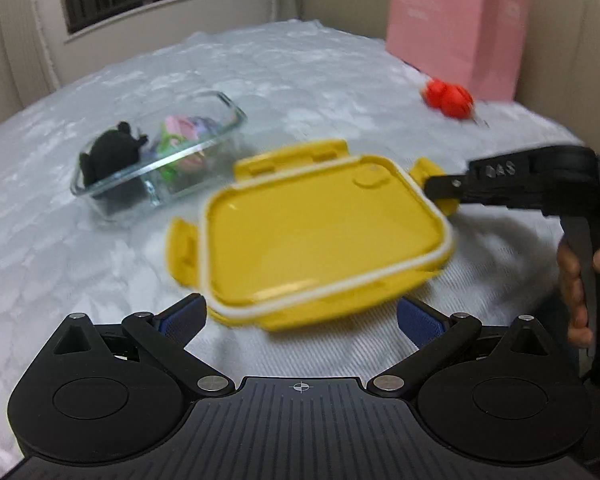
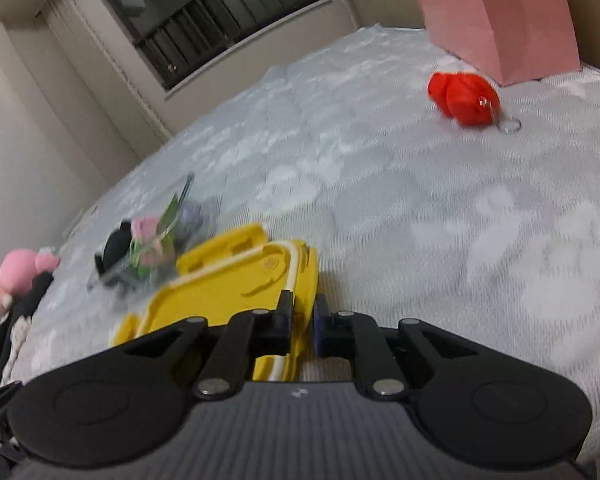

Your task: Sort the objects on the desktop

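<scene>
Left gripper (image 1: 300,320): jaws wide, nothing between them; right gripper (image 2: 303,320): jaws narrow, clamped on a side flap of the yellow lid (image 1: 324,232), held just above the quilted surface (image 1: 260,80); glass box (image 1: 156,156) of small toys beyond; red toy (image 2: 464,98) farthest. Judgement: keep the lid level over the box. Only the right view shows a pink plush (image 2: 16,276).

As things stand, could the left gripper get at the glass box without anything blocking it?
Probably not directly: the yellow lid, held by the right gripper, sits just ahead of the open left gripper; the glass box lies beyond, to its left.
</scene>
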`<control>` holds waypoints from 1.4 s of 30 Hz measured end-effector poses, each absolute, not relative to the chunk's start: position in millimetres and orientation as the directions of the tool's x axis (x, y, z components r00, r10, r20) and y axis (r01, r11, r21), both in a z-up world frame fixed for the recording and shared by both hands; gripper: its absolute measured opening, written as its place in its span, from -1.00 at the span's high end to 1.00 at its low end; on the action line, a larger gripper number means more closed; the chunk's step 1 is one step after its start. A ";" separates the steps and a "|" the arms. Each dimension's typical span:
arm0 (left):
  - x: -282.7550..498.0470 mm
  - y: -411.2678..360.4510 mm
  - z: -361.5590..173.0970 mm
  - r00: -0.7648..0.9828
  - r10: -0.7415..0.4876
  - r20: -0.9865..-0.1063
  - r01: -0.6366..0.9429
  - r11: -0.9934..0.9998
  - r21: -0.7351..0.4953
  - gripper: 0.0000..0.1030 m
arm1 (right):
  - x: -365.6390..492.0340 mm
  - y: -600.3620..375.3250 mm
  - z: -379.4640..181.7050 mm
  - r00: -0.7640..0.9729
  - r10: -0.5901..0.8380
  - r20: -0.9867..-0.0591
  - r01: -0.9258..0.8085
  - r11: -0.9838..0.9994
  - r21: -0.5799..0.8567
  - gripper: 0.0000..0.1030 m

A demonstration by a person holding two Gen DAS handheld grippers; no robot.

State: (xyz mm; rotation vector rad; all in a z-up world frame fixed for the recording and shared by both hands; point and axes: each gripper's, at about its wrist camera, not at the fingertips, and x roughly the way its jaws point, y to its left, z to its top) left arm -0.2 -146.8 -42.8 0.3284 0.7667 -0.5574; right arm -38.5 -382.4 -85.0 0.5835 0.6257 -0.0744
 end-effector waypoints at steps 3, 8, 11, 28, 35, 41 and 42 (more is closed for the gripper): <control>-18.3 -148.5 -55.3 0.591 -0.341 -0.731 0.595 0.796 0.110 -1.00 | -50.2 -376.3 -85.9 0.812 0.120 -0.571 0.220 0.843 0.491 0.70; -31.2 -154.7 -68.0 0.606 -0.356 -0.712 0.609 0.783 0.127 -1.00 | -61.5 -368.8 -91.5 0.823 0.108 -0.557 0.200 0.864 0.462 0.13; -34.3 -162.1 -70.4 0.643 -0.355 -0.679 0.610 0.774 0.173 -1.00 | -66.6 -370.1 -85.9 0.836 0.122 -0.535 0.188 0.851 0.490 0.05; -31.5 -192.6 -78.7 0.788 -0.346 -0.510 0.614 0.509 0.604 -1.00 | -67.6 -407.1 -104.1 0.848 0.172 -0.502 0.252 0.702 0.666 -0.14; -42.4 -211.0 -69.2 0.772 -0.417 -0.480 0.628 0.384 0.677 -1.00 | -44.3 -405.7 -105.0 0.826 0.218 -0.519 0.232 0.708 0.667 0.79; -43.0 -204.5 -64.6 0.814 -0.416 -0.405 0.561 0.383 0.734 -1.00 | -28.8 -407.8 -87.3 0.831 0.275 -0.484 0.201 0.662 0.722 0.78; -41.9 -201.3 -67.4 0.813 -0.412 -0.412 0.568 0.400 0.719 -1.00 | -29.7 -408.4 -84.7 0.834 0.282 -0.474 0.199 0.647 0.736 0.78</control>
